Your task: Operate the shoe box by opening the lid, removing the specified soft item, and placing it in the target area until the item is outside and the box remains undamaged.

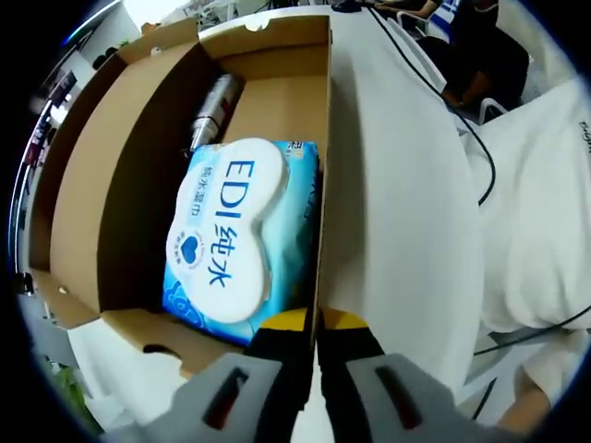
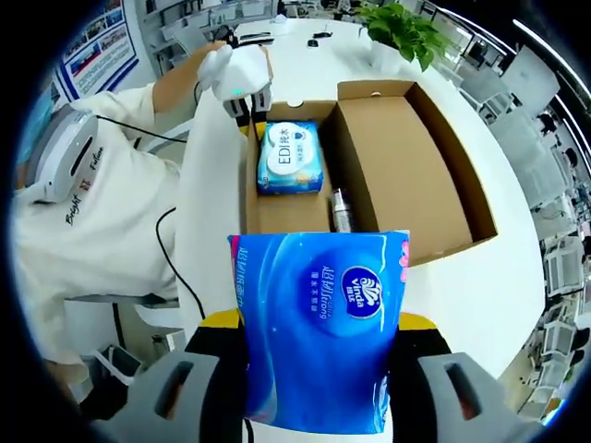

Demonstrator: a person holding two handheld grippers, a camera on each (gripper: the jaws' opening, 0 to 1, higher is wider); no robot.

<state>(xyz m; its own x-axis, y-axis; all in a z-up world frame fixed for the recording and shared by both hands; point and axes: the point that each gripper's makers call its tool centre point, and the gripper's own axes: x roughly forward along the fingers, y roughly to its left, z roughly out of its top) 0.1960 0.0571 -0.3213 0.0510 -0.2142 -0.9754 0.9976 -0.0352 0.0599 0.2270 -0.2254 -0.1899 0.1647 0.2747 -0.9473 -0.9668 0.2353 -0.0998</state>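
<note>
Desk: a white table (image 2: 480, 286) carries the open shoe box (image 2: 434, 175), which sits near its middle; the table's far end holds a potted plant (image 2: 402, 32) and small dark items.
Room: rows of white desks and chairs behind; a blue poster (image 2: 97, 51) on the wall.
Box: lid folded back flat; inside, a wet-wipe pack (image 1: 235, 235) lies by the box's near wall, a metallic bottle (image 1: 212, 111) beyond it.
Right gripper (image 2: 319, 369): clamped on a blue tissue pack (image 2: 319, 328), held outside the box, above the desk's near edge.
Left gripper (image 1: 314, 355): jaws pressed together on the box's side wall.
Person: a white sleeve (image 2: 83, 212) beside the box.
</note>
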